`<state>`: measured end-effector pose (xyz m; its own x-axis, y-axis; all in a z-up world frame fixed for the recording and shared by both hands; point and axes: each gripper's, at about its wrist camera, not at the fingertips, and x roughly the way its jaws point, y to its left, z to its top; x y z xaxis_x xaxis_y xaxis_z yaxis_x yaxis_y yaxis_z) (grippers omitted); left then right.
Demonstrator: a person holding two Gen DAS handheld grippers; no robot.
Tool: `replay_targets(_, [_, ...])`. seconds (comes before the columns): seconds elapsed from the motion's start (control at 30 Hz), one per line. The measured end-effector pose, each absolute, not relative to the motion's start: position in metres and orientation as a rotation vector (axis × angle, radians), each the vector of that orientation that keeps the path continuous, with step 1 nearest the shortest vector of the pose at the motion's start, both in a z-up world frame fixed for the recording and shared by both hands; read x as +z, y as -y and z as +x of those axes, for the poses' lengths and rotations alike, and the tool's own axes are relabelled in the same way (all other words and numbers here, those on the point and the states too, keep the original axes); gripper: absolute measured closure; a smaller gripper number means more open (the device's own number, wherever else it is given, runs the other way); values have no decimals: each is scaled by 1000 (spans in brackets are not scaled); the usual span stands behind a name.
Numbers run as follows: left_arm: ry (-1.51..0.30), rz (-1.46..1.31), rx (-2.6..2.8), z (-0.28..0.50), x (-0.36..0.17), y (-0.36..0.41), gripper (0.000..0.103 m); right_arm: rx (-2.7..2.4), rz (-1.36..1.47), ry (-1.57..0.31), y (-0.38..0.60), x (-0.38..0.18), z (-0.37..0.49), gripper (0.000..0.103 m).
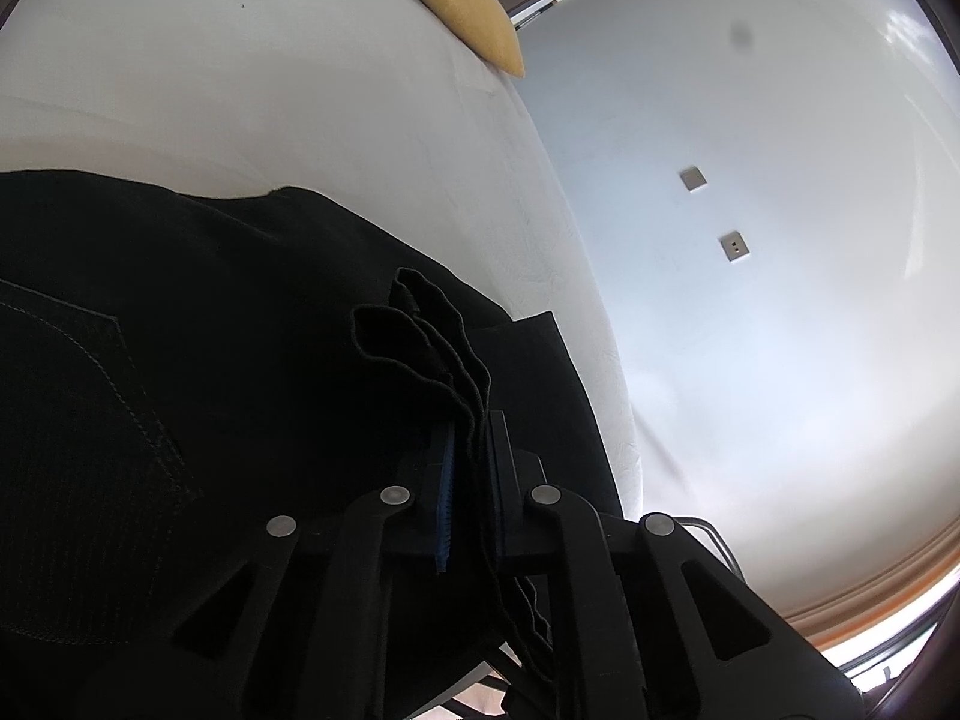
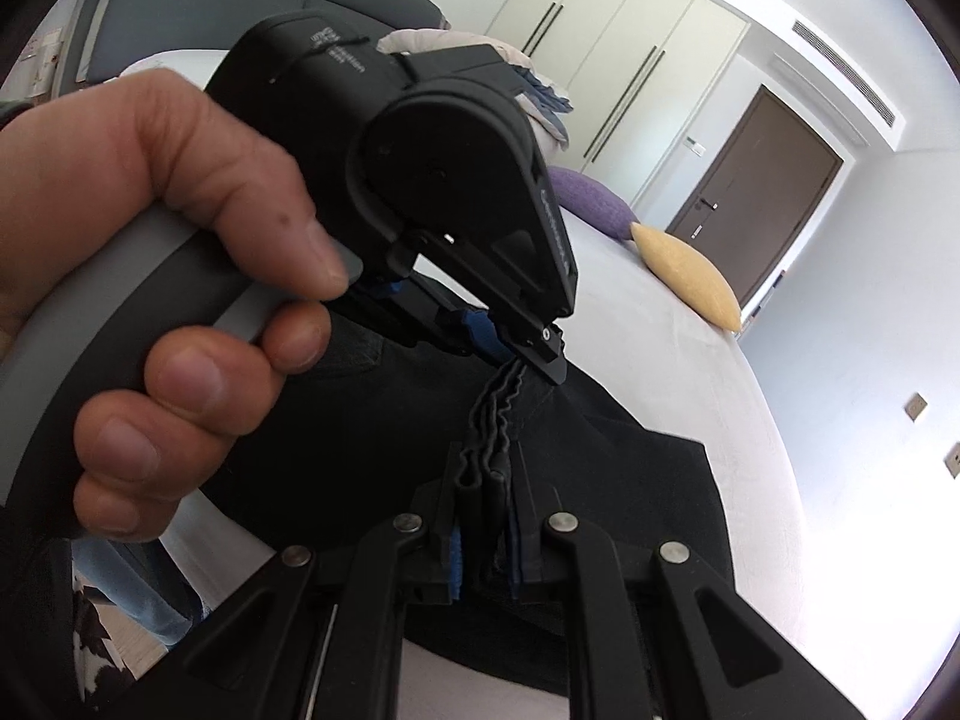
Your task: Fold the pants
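Black pants lie on a white bed, a stitched back pocket showing at the left. My left gripper is shut on a bunched, wavy edge of the pants, which sticks out past its fingertips. In the right wrist view, my right gripper is shut on the same gathered edge of the pants. Just beyond it, the left gripper, held by a person's hand, clamps that edge a little farther along. The two grippers sit close together, tips facing each other.
A yellow pillow and a purple pillow lie at the far end of the bed. A white wardrobe and a brown door stand behind. The bed's edge runs beside a pale wall.
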<state>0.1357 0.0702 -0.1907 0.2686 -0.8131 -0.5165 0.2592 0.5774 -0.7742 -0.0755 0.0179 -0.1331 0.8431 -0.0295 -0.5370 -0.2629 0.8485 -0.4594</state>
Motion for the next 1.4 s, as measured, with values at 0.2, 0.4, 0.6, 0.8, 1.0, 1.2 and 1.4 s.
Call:
replay_targets(0.2, [-1045,-577,-747,143,-182,-109,95,196,-563,-560,-26,-131,-58,91])
replay_targets(0.4, [-1079,-573,-698,155,-200,-135,96,240,-550,-617,-30,-149,-42,91])
replay_targets(0.6, [-1125,-527,-643,155,-244,-119,96,274,-530,-709,-19,-171,-26,88])
replay_targets(0.8, [-1080,-401,-582,136,-236,-113,95,321,-465,-720,6,-167,-27,68])
replay_targets(1.0, [-1004,-286,-471,108,-215,-126,95,396,-278,-801,58,-156,-34,45])
replay_targets(1.2, [-962,-106,-479,86,-207,-87,95,404,138,-872,168,-134,-22,47])
replay_targets(1.4, [-998,41,-426,69,-219,-62,95,409,518,-936,276,-137,47,67])
